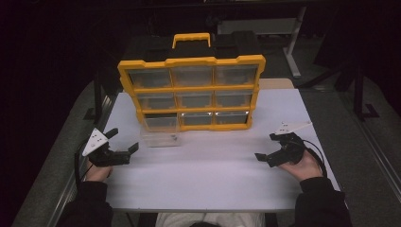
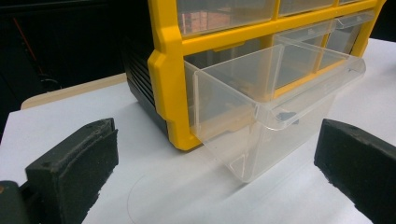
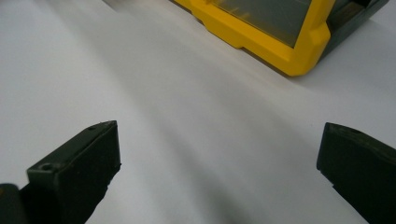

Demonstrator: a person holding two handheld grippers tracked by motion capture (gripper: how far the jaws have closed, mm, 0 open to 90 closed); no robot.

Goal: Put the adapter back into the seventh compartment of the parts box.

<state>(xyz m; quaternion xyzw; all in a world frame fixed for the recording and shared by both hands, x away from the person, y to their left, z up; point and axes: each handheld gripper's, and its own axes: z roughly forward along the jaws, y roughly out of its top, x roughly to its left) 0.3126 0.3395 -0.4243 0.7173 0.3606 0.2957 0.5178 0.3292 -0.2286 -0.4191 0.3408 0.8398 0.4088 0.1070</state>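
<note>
A yellow organiser case with clear drawers stands upright at the back of the white table. Its bottom-left drawer is pulled out toward me, its front resting on the table. In the left gripper view this clear drawer is close ahead, with a small dark item inside it. My left gripper is open, just left of the drawer and not touching it; its pads hold nothing. At the table's right my right gripper stands open over bare table, its pads wide apart.
The case's yellow corner lies ahead of the right gripper. A black case body with a yellow handle rises behind the drawers. A pale wooden surface borders the table beyond the case. Dark floor and table legs surround the table.
</note>
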